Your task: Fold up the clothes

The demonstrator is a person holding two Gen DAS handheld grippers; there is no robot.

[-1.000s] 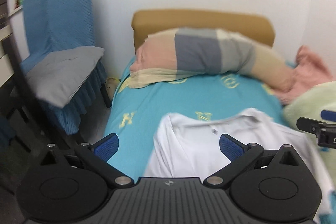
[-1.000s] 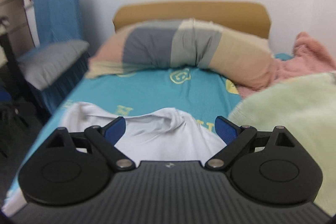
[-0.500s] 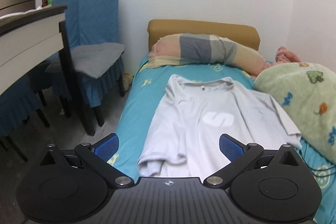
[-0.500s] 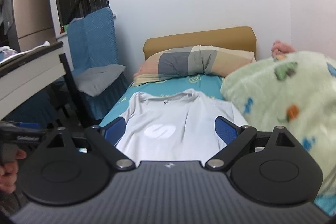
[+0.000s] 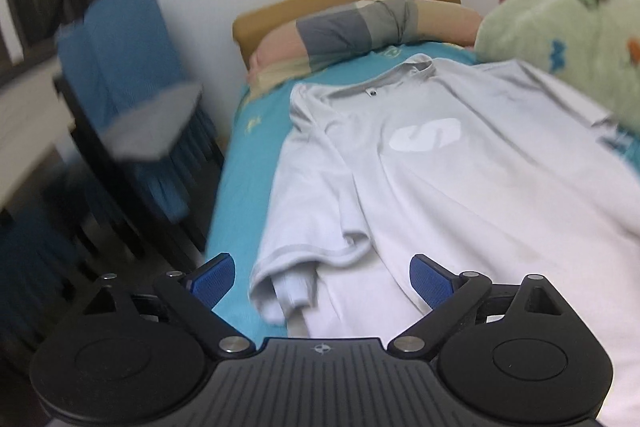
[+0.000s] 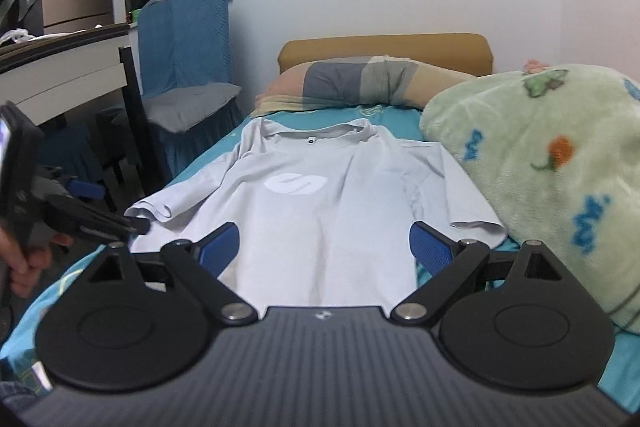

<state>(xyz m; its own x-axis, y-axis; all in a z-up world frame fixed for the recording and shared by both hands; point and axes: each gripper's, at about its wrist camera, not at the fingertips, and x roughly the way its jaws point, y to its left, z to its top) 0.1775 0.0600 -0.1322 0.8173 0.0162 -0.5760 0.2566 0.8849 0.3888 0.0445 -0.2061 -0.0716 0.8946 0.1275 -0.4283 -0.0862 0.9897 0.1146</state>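
A pale grey T-shirt (image 6: 320, 199) lies spread flat, front up, along the teal bedsheet (image 6: 216, 155), its collar toward the headboard (image 6: 384, 49) and a white oval logo (image 6: 296, 183) on the chest. Its near sleeve (image 5: 308, 259) is rumpled and doubled under at the cuff close to the bed's edge, while the far sleeve (image 6: 468, 203) lies flatter, its end just beside a bulky light green blanket (image 6: 552, 167) printed with small blue and orange shapes. The left gripper (image 5: 320, 279) hangs low over that rumpled sleeve with its blue pads (image 5: 212, 279) spread wide apart, one over the sheet and the other over the shirt's body, gripping nothing. From the other side it shows at the bed's edge, its black fingers pointing at the sleeve cuff; whether they touch the cloth I cannot tell. The right gripper (image 6: 324, 247) sits above the shirt's hem, its jaws also wide apart and empty, the hem lying between the pads. Beyond the collar a patchwork pillow (image 6: 360, 83) in pink, grey and cream rests against the tan headboard. Beside the bed stands a chair with a blue cover (image 6: 184, 39) and a grey cushion (image 6: 192, 105), and next to it a table (image 6: 60, 67) with a white edge.
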